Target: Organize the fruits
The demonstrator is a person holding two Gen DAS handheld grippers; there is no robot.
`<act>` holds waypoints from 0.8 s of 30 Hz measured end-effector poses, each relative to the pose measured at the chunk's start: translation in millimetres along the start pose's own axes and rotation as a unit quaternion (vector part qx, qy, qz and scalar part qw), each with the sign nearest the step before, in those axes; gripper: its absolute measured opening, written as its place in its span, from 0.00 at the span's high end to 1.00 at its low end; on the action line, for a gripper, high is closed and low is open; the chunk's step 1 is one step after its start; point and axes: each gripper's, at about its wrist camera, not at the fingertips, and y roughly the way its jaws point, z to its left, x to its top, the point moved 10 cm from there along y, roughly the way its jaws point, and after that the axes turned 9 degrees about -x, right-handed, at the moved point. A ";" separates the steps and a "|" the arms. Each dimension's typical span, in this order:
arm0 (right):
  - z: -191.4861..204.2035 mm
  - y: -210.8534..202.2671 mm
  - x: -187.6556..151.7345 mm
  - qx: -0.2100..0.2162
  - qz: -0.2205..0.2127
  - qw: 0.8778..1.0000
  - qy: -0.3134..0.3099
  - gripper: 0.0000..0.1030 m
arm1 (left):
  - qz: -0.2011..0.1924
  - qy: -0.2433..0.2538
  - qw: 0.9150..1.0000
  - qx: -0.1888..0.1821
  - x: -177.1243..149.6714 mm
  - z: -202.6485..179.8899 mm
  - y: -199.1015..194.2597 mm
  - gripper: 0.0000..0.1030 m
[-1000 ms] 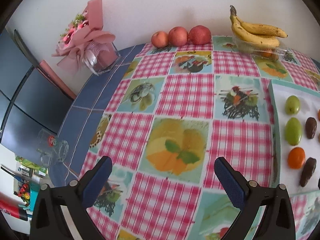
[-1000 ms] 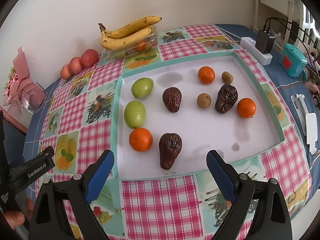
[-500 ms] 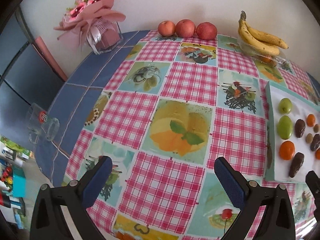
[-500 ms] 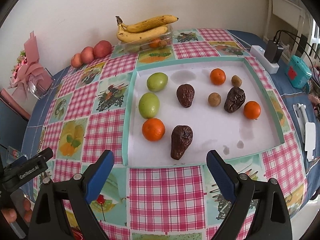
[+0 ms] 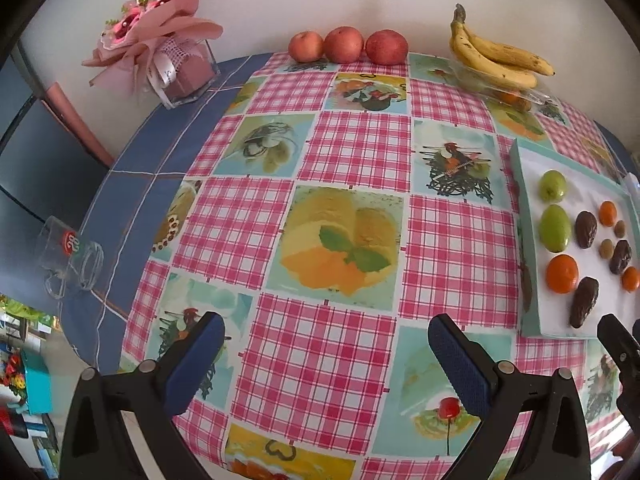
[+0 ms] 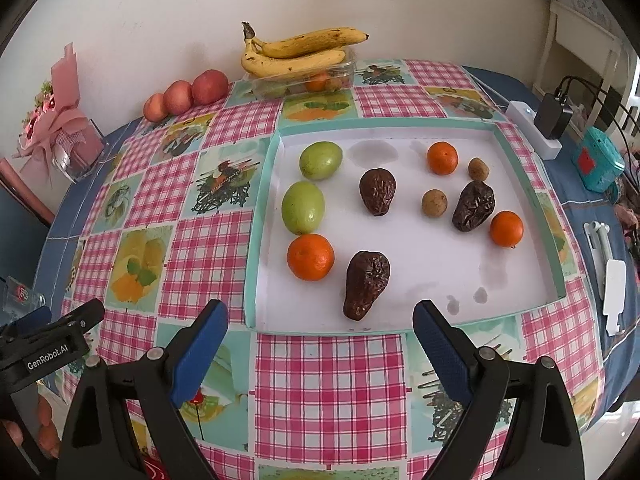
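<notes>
1. Both cameras sit farther back from the table than a second ago, so more of the checked cloth (image 6: pixel 328 376) shows in front of each claw.
2. The left gripper (image 5: pixel 326 354) hangs over the near part of the cloth, its jaws spread wide with nothing between them.
3. The right gripper (image 6: pixel 320 340) hangs in front of the near rim of the tray (image 6: pixel 256 240), also wide and holding nothing.
4. In the tray, two green fruits (image 6: pixel 303 208) lie along the left side, one behind the other.
5. An orange (image 6: pixel 310 257) lies just in front of the nearer green fruit, almost touching it.
6. A wrinkled dark fruit (image 6: pixel 366 284) lies beside that orange, closest to the right gripper.
7. Two more dark fruits (image 6: pixel 377 191) lie farther back, one in the middle and one to the right.
8. Two small brown round fruits (image 6: pixel 434 202) and two smaller oranges (image 6: pixel 506 229) lie in the right half of the tray.
9. Bananas (image 6: pixel 296 54) rest on a clear box (image 6: pixel 304 80) at the wall; what is inside is perhaps small oranges, the view is not clear.
10. Three red apples (image 6: pixel 186 96) stand in a row to the left of the bananas.
11. A pink bouquet (image 5: pixel 160 32) stands at the far left corner.
</notes>
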 end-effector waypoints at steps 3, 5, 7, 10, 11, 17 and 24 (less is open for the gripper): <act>-0.5 -0.5 -0.5 -0.008 0.000 1.000 -0.005 0.09 | -0.001 0.003 1.000 0.002 0.5 -0.7 -1.3 0.00; -1.7 -0.8 -0.6 -0.011 -0.001 1.000 -0.007 0.09 | -0.002 0.005 1.000 0.003 0.8 -0.5 -1.8 0.00; -3.5 -0.3 -0.9 -0.016 0.000 1.000 -0.007 0.09 | -0.001 0.007 1.000 0.006 0.9 -0.5 -2.2 0.00; -5.1 0.1 -1.4 -0.018 0.002 1.000 -0.006 0.09 | -0.002 0.008 1.000 0.006 0.8 -0.1 -2.2 0.00; -5.1 0.0 -1.2 -0.018 0.002 1.000 -0.006 0.09 | -0.002 0.008 1.000 0.004 0.7 -0.3 -2.4 0.00; -4.8 1.1 -2.5 -0.022 0.005 1.000 -0.008 0.09 | -0.003 0.002 1.000 0.003 1.3 4.2 -2.0 0.00; -3.3 2.2 -3.0 -0.021 0.006 1.000 -0.010 0.09 | -0.005 0.005 1.000 0.006 1.8 3.4 -3.0 0.00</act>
